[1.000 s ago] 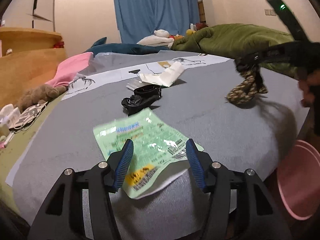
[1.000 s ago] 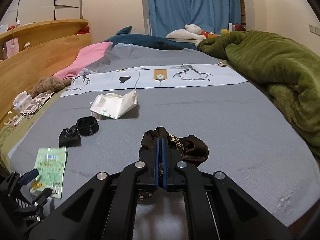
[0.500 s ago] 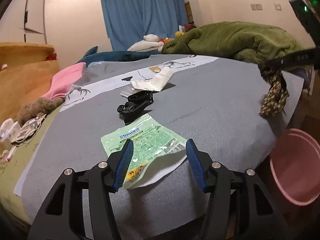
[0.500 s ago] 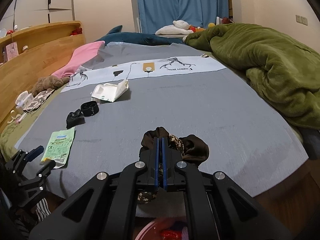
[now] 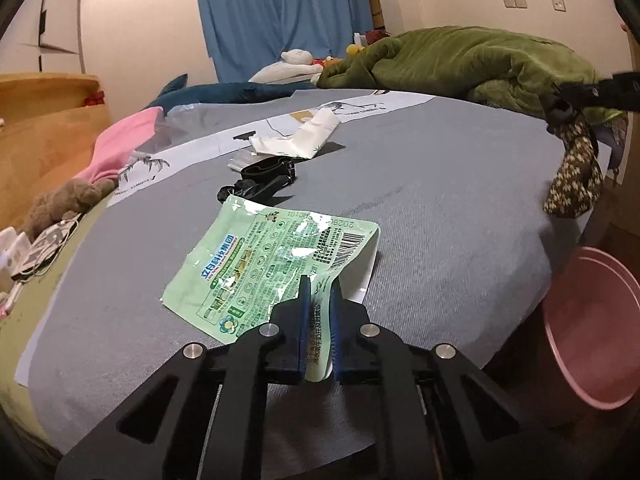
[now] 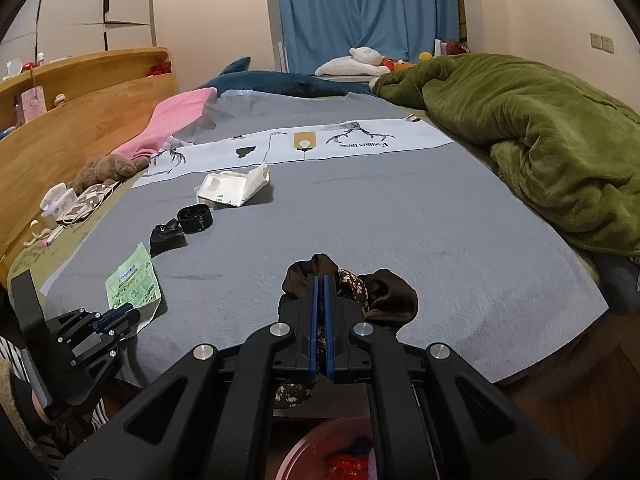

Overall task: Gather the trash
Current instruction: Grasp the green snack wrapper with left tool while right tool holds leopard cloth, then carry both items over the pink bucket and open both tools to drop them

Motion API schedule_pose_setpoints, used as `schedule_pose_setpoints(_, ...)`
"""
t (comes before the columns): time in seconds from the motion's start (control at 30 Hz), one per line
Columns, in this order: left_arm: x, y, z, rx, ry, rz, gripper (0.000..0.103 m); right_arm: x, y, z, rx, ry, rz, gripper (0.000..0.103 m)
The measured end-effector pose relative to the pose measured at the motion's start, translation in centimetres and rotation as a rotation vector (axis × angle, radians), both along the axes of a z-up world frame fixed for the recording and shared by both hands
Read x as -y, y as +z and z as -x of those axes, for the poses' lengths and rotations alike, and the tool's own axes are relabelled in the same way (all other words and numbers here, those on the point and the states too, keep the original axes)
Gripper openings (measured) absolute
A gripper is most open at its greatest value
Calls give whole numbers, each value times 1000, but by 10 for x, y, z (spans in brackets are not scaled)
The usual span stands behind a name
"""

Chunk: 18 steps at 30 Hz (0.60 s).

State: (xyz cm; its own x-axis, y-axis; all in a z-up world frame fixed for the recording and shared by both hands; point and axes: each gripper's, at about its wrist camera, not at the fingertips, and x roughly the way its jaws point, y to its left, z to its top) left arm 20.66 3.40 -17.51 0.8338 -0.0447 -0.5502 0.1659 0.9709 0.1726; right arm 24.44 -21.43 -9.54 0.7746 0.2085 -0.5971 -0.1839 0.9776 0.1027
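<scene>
My left gripper [image 5: 320,312] is shut on the near edge of a green foil wrapper [image 5: 272,260] and lifts it off the grey bed cover [image 5: 440,208]. It also shows in the right wrist view [image 6: 120,316] with the wrapper [image 6: 132,280]. My right gripper [image 6: 319,320] is shut on a dark patterned cloth [image 6: 384,292] and holds it in the air past the bed's front edge, above a pink bin [image 6: 332,452]. The cloth [image 5: 576,176] hangs at the right in the left wrist view, with the bin [image 5: 592,328] below it.
Two black items [image 6: 180,228] and a white crumpled package [image 6: 232,188] lie farther back on the cover. A green duvet [image 6: 540,132] fills the right side. A pink cloth [image 6: 172,124], a plush toy [image 6: 104,168] and a wooden headboard [image 6: 80,120] are at the left.
My left gripper has closed on the green wrapper and raised its near edge. My right gripper has drawn the cloth back over the bed's edge, above the pink bin.
</scene>
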Motion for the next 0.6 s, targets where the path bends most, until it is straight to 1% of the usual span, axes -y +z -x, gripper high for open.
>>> schedule_pose_setpoints(0.2,3,11,0,18,19,20,5,7,7,8,17,-10,-7,3)
schedule_pose_setpoints(0.33,11,29,3,41,15,46,4,18,15,22,31,-23,-19,3)
schedule_pose_setpoints(0.43,22,47,7,62,-12,93,3,26,21,39,43,-29,-24,3)
schedule_pose_setpoints(0.6,51,76,21,82,-97,188,3,43,29,68,52,-37,-30,3)
